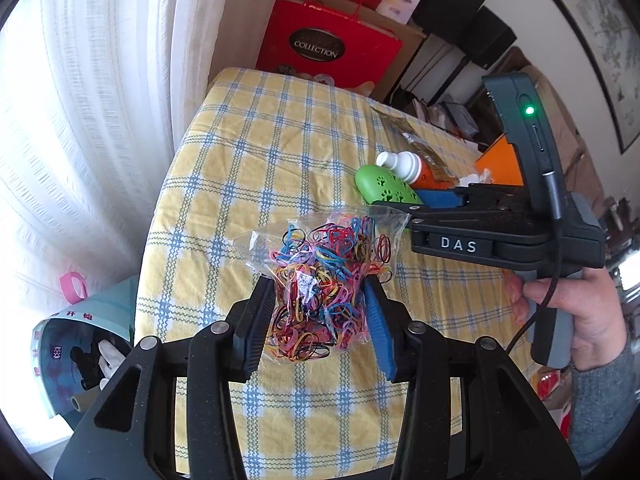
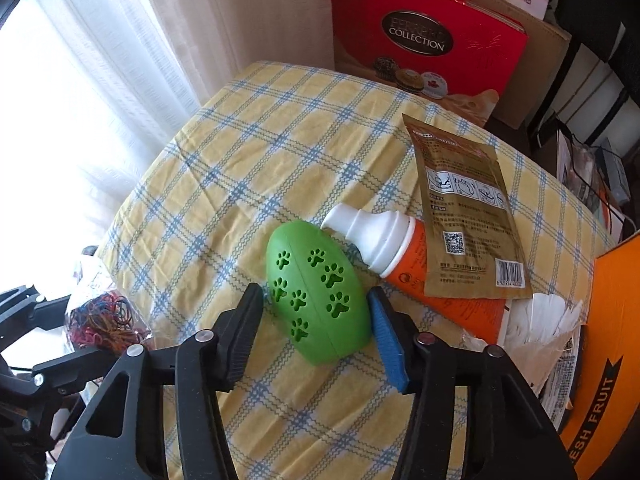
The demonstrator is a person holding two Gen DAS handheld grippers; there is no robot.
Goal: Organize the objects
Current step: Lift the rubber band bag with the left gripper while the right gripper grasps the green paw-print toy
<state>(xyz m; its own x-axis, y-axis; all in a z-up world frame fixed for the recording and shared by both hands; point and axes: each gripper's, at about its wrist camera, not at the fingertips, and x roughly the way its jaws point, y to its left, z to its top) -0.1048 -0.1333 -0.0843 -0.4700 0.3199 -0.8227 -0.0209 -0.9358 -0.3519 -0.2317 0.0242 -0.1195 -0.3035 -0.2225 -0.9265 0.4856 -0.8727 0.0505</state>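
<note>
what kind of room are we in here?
Most likely a lived-in home room: a table under a yellow checked tablecloth, white curtains at a bright window, and a red chocolate gift bag stacked with boxes behind.

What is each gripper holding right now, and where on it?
The left gripper clamps the clear bag of rubber bands across its lower half. The right gripper straddles the green paw-print case; whether its pads press on it cannot be told.

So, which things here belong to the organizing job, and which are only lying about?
In the job:
- bag of rubber bands, held in the left tool
- green paw-print case, between the right tool's fingers
- orange bottle
- gold pouch

Lying about:
- red gift bag
- orange fruit box
- curtain
</note>
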